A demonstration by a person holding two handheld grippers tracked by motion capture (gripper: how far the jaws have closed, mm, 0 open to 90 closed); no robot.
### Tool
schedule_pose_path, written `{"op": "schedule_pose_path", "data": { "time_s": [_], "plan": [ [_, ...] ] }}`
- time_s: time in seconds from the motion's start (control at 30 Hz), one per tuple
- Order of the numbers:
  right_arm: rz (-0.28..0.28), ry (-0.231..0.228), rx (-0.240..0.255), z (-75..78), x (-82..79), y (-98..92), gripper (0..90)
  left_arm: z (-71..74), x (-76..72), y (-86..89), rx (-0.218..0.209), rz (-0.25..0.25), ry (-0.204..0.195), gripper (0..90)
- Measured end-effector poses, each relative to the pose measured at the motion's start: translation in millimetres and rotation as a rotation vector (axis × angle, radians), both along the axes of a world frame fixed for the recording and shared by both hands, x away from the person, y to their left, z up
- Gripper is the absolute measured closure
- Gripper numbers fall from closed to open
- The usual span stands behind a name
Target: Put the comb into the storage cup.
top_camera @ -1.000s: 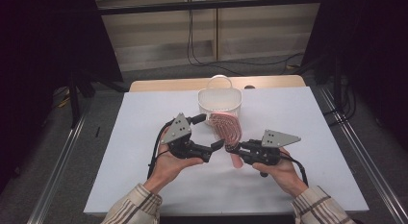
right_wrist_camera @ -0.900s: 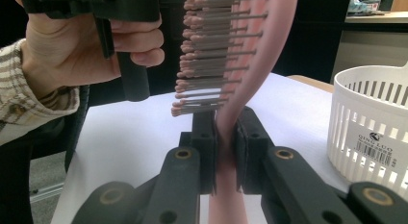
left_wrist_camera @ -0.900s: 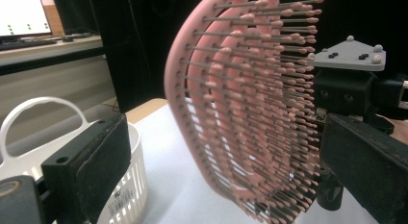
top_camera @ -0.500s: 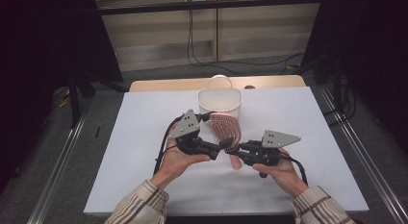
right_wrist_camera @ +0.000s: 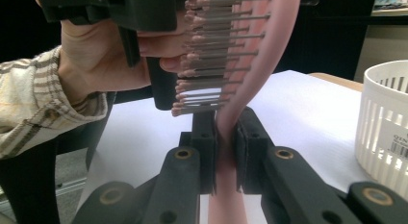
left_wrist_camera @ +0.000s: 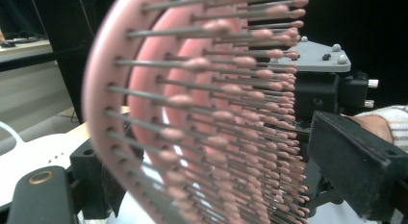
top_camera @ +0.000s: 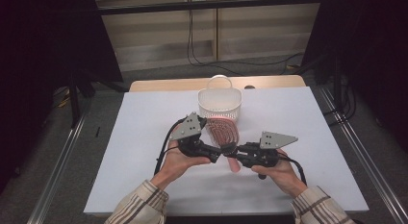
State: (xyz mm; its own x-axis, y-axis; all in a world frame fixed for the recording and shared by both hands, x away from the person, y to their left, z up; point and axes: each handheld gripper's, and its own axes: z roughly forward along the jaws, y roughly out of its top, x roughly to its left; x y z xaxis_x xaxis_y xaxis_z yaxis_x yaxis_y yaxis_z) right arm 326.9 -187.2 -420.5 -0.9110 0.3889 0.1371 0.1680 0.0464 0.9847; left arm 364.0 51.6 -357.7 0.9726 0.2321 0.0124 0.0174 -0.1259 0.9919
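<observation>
Jaws of the left gripper (top_camera: 222, 152) have just been closing around the bristled head of the pink plastic paddle hairbrush (top_camera: 224, 131), not yet pressing it. The right gripper (top_camera: 236, 154) pinches its handle so the head is free to take, above the white surface (top_camera: 144, 118). Its long axis runs from the handle nearest the person to the head, toward the white slotted plastic basket (top_camera: 219, 105).

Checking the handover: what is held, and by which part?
The right gripper clamps the pink brush at its neck; the left gripper's jaws, just closing, straddle its head without pressing.
</observation>
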Motion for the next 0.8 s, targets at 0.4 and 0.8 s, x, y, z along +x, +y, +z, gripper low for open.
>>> {"op": "schedule_pose_path", "data": {
  "time_s": [0.4,0.8],
  "plan": [
    [0.048,0.008,0.001,-2.1,-1.8,3.7,81.5,-4.4,2.1,-1.2,0.002,-0.045,0.024,18.7],
    [0.053,0.017,0.013,-3.9,-1.4,3.4,81.5,-7.1,3.6,-1.2,0.005,-0.072,0.044,26.5]
  ]
}}
